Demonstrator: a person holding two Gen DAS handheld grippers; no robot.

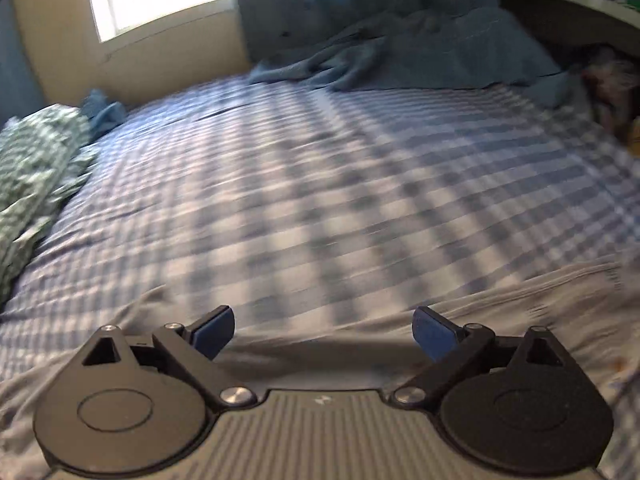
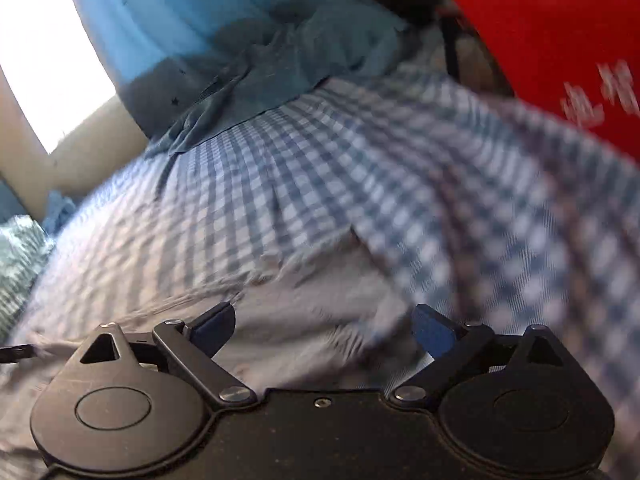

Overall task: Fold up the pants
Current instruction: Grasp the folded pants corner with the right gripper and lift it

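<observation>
While both grippers are held wide open and empty, the pale pants (image 2: 304,344) are seen lying on the checked bedsheet (image 1: 320,184) directly beneath the right gripper (image 2: 324,326), nearer than the left gripper (image 1: 324,330).

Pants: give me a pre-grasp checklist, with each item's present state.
1. Left gripper open: ok.
2. Right gripper open: ok.
3. Both grippers free of cloth: ok.
4. Pants lying below the right gripper: ok, pale grey fabric on the checked bedsheet.
5. Pants spread flat: not ok, rumpled.
6. Waistband or hem found: cannot tell, both views blurred.
</observation>
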